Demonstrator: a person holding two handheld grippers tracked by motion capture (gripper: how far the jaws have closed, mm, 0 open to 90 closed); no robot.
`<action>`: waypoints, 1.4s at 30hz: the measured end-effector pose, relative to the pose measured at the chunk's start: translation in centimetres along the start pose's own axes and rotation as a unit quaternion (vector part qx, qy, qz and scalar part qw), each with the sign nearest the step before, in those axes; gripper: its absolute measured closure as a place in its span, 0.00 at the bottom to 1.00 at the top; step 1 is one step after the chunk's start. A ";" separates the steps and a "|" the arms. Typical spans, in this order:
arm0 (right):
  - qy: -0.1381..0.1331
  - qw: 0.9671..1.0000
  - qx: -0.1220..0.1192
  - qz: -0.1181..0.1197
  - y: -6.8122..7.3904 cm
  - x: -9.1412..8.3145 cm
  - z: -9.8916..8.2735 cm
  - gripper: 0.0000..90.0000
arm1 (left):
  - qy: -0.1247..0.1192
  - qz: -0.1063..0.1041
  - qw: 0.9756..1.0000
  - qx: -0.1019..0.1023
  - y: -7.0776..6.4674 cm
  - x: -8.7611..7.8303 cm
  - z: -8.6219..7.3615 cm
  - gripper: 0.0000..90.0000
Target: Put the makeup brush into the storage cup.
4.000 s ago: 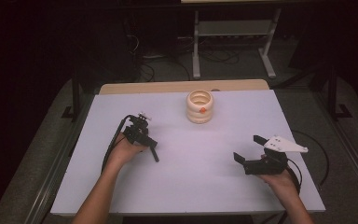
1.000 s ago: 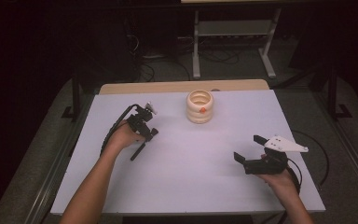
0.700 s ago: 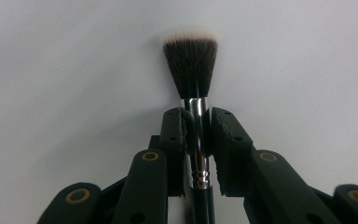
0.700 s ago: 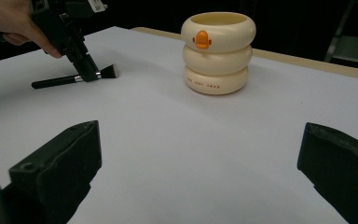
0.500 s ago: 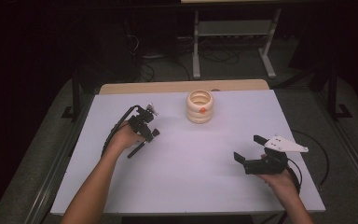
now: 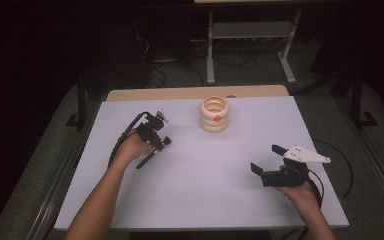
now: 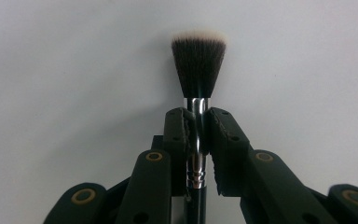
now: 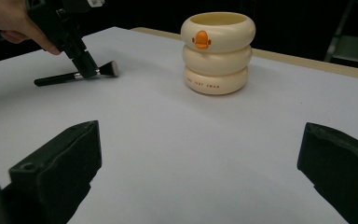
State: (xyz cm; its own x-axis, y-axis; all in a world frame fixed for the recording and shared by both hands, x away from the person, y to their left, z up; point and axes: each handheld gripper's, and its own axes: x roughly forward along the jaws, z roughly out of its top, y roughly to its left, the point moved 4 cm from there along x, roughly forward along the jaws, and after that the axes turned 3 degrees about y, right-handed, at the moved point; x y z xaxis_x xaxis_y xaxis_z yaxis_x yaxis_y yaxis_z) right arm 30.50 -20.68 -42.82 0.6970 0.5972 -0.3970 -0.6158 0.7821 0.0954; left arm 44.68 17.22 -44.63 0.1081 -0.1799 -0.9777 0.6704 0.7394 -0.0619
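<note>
Dark room around a white table (image 6: 190, 200); metal stand legs at 12 o'clock beyond the far edge.

Brush (image 7: 198, 88): black bristles with pale tips, chrome ferrule, black handle. In the right gripper view it lies low over the table at about 10 o'clock on the tabletop, handle trailing toward my body.

Cream ringed cup (image 6: 214, 114) with an orange mark stands at 12 o'clock, well apart from the brush.

Since 4 s ago my left gripper (image 6: 159, 140) has moved toward 12 o'clock and the brush handle now points toward 7. Right side unchanged.

My left jaws are clamped on the brush ferrule. My right gripper (image 6: 267, 162), at 4 o'clock, has its jaws spread wide, holding nothing, hand low behind it.
</note>
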 end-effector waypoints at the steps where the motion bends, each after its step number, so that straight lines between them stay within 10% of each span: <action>1: 0.000 1.000 0.000 0.000 0.0 0.0 0.0 0.00 | -0.003 0.000 1.000 0.000 0.0 -0.1 0.0 0.86; 22: -0.001 1.000 0.000 0.000 0.1 0.0 0.0 0.00 | -0.100 -0.034 0.994 0.005 -0.2 -3.6 -1.2 0.86; 42: -0.001 1.000 0.001 0.001 0.1 0.0 0.0 0.00 | -0.233 -0.070 0.970 0.001 -1.9 -5.9 -2.7 0.86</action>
State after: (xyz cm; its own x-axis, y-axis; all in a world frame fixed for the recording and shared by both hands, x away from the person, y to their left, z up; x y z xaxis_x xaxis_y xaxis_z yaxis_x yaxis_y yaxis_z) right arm 30.45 -20.55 -42.78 0.6969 0.5987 -0.3948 -0.6161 0.7816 0.0977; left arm 40.76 18.63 -39.29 0.3357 -0.5517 -0.7635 0.7041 0.6854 -0.1856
